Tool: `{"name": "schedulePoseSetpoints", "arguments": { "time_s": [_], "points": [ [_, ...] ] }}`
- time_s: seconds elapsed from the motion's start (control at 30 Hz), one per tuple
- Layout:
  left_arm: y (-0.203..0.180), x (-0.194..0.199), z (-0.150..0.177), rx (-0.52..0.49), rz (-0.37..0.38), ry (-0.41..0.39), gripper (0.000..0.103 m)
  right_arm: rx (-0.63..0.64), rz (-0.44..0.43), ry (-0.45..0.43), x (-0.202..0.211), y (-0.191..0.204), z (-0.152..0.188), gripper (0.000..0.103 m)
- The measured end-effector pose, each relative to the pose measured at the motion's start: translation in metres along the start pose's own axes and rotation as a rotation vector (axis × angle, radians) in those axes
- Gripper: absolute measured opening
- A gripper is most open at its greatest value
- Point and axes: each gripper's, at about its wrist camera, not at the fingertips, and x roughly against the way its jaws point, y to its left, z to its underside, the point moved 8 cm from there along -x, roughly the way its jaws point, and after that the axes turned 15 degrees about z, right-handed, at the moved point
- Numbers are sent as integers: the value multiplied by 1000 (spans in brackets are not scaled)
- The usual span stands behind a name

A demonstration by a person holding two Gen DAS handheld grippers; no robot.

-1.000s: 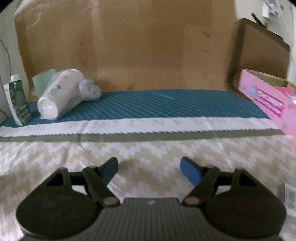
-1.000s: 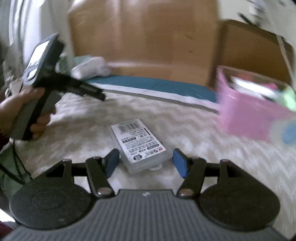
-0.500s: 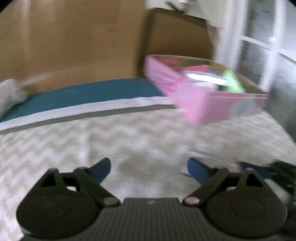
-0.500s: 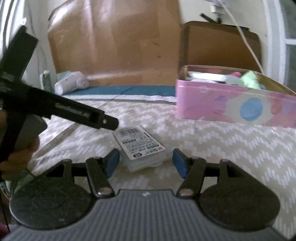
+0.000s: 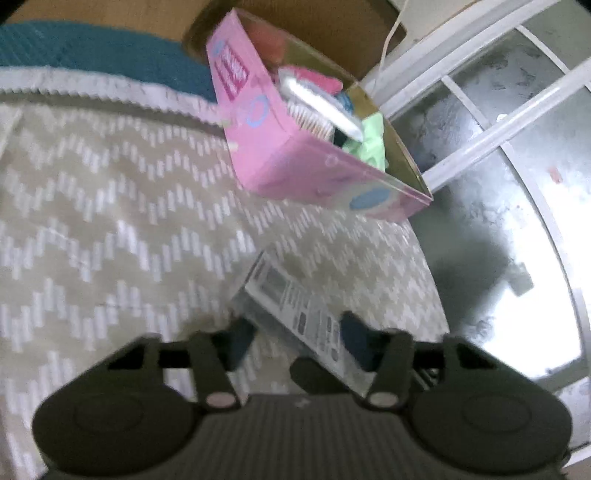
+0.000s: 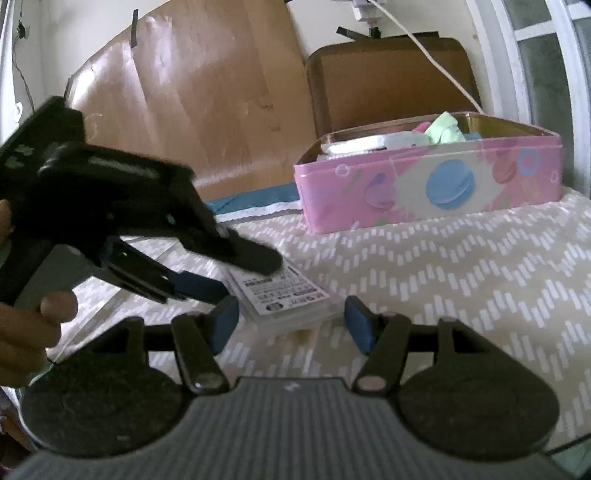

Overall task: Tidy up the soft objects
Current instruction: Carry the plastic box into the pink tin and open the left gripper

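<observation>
Left gripper swung over clear packet, perhaps touching, only right view shows hand

1. Bed: covered by a beige cloth with a white zigzag pattern; a teal quilted strip with a white scalloped border runs along the far side.
2. Far wall: a large brown cardboard sheet leans upright behind the bed; pale wall shows above it.
3. Far right: a dark brown panel stands beside the cardboard; a white cable hangs across it.
4. Right side: a window with white frame bars and frosted glass; daylight enters here.
</observation>
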Motion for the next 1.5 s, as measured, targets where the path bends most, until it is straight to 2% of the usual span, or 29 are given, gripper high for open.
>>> {"name": "schedulePoseSetpoints", "arguments": {
  "time_s": [0.17, 0.33, 0.5, 0.7, 0.83, 0.9, 0.97, 1.0, 1.1, 1.27, 1.43, 1.5],
  "points": [
    [-29, -10, -24, -84, 12, 1, 45, 8, 20, -73, 8, -4, -19, 65],
    [-72, -25, -72, -224, 12, -28, 45, 40, 79, -195, 4, -18, -62, 65],
    [-99, -58, -122, -286, 36, -40, 45, 29, 142, -272, -15, -50, -106, 65],
    [-106, -103, -178, -322, 30, -61, 47, 28, 200, -264, -61, -88, -142, 65],
    [-88, -125, -208, -338, -52, -90, 51, 70, 236, -234, -102, -99, -157, 65],
    [-77, -126, -216, -325, -105, -101, 51, 98, 289, -205, -122, -104, -159, 65],
    [-71, -116, -215, -325, -113, -112, 51, 85, 310, -181, -129, -110, -155, 65],
    [-70, -107, -211, -344, -126, -123, 51, 60, 292, -185, -125, -111, -154, 65],
    [-65, -78, -197, -408, -223, -161, 52, -26, 242, -208, -102, -111, -147, 65],
    [-64, -24, -147, -494, -358, -221, 62, -97, 177, -254, -48, -87, -123, 65],
    [-74, 7, -92, -557, -418, -236, 70, -97, 139, -242, -11, -59, -100, 65],
    [-76, 18, -73, -554, -442, -245, 78, -100, 144, -237, 0, -53, -95, 65]
  ]
}}
